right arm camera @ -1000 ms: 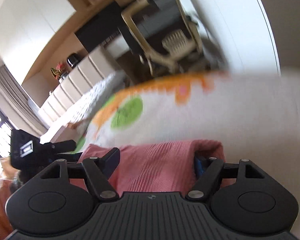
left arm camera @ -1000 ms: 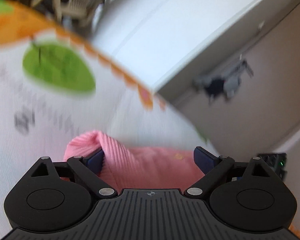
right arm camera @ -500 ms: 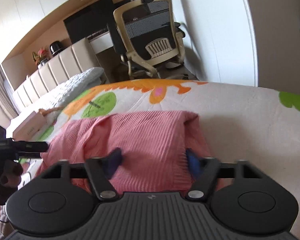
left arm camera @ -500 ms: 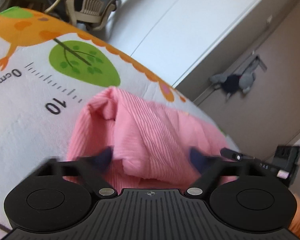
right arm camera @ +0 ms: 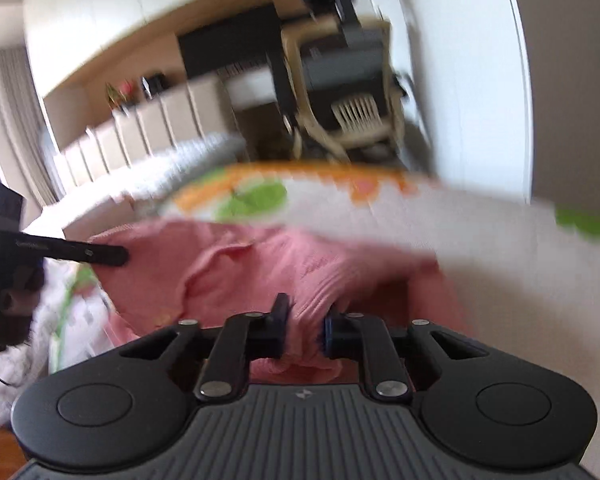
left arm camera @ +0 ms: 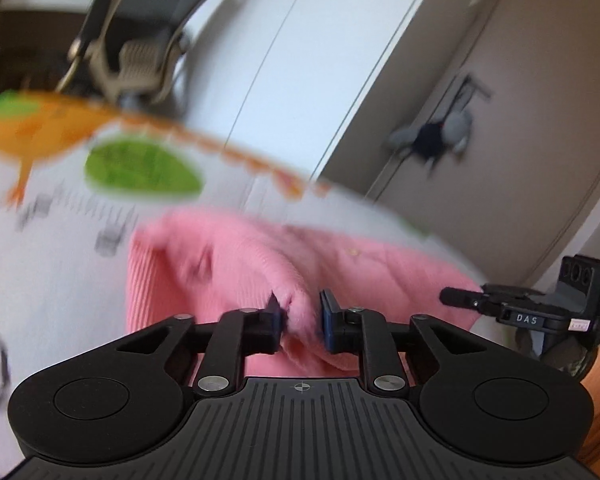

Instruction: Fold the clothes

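Note:
A pink ribbed garment (left arm camera: 236, 264) lies bunched on a white bed cover printed with orange and green shapes (left arm camera: 140, 164). My left gripper (left arm camera: 300, 314) is shut on a fold of the near edge of the pink cloth. In the right wrist view the same pink garment (right arm camera: 228, 272) spreads ahead, and my right gripper (right arm camera: 305, 326) is shut on another bunch of its near edge. Each gripper shows at the side of the other's view: the right one (left arm camera: 532, 312) and the left one (right arm camera: 68, 252). Both views are motion blurred.
An office chair (right arm camera: 352, 96) stands past the far edge of the bed by a white wardrobe (left arm camera: 300, 60). A grey and black soft toy (left arm camera: 440, 136) hangs on a door. A padded headboard (right arm camera: 140, 128) is at the left.
Both grippers went from open around the pink cloth to shut on its near edge. The cameras have risen and tilted, and the cloth now lifts with the fingers.

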### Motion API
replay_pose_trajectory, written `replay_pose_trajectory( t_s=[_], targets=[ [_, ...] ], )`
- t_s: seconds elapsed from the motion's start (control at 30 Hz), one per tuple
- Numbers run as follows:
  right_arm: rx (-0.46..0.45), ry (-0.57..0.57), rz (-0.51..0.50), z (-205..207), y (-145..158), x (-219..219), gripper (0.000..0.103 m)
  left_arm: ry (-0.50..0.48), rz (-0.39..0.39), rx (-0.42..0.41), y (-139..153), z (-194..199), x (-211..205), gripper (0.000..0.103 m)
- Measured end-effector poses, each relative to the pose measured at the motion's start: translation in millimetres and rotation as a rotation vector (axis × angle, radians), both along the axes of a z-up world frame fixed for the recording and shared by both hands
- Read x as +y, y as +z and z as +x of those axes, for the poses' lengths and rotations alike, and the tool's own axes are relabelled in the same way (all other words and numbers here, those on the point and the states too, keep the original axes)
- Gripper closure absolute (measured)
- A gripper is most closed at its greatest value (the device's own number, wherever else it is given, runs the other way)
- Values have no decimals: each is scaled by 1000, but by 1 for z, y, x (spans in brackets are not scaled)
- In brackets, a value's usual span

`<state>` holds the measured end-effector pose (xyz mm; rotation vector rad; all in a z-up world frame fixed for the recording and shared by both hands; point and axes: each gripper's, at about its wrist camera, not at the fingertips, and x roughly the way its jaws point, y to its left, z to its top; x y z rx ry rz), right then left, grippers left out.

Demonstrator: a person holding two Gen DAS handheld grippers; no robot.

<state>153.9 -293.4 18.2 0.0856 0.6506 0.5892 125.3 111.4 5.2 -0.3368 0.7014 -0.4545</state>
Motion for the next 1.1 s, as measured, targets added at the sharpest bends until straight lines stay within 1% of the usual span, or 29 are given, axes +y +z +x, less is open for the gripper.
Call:
replay_pose_trajectory(
  t_s=[0.03,0.07,0.1,0.13,0.2,0.27,0.33,0.37,0.4,0.43,0.47,0.53,0.6,0.63,0.67,0.73,0.8,0.87,0.93,0.97,1.03,1.1],
  targets=[
    [26,-4,-34,0,-10,2,81,16,14,50,-12,0,0,74],
    [38,-5,-65,-1,-16,4,75,28,29,76,-18,1,1,69],
    [34,-3,-84,-2,-17,3,72,39,45,101,-24,1,1,67],
    [26,-2,-98,-4,-16,2,69,46,57,91,-22,-1,2,62],
    [-32,-13,-102,-7,1,-2,67,55,74,25,-7,-4,4,57],
    [-107,-19,-104,-9,20,1,64,57,79,-56,11,-7,3,45],
    [-173,-16,-108,-10,36,6,63,60,81,-136,27,-8,0,39],
    [-182,11,-111,-7,35,17,62,65,90,-172,32,-7,-2,34],
    [-190,37,-115,-5,35,28,61,68,94,-200,35,-5,-4,31],
    [-199,64,-118,-2,34,40,61,66,89,-212,36,0,-7,29],
    [-207,91,-122,1,34,51,61,66,70,-208,34,6,-9,28],
    [-217,145,-136,6,29,74,60,58,22,-174,24,17,-15,28],
    [-182,205,-199,10,7,99,60,51,-18,-137,10,28,-23,21],
    [-173,214,-242,10,-5,107,60,50,-36,-121,3,33,-26,11],
    [-169,221,-279,10,-15,113,59,48,-38,-109,-5,36,-29,9],
    [-178,218,-295,8,-19,113,59,46,-39,-87,-22,43,-36,9],
    [-178,208,-278,3,-13,109,58,56,8,-75,-35,45,-40,9],
    [-199,189,-264,-5,-3,103,54,61,54,-76,-47,46,-43,8],
    [-232,151,-277,-11,1,98,48,60,69,-97,-52,43,-43,8],
    [-238,131,-294,-10,1,97,47,59,71,-105,-53,41,-42,7],
    [-226,105,-334,-7,-6,98,47,58,60,-106,-54,41,-40,7],
    [-210,105,-375,-6,-18,103,44,58,46,-108,-55,41,-38,7]
  ],
)
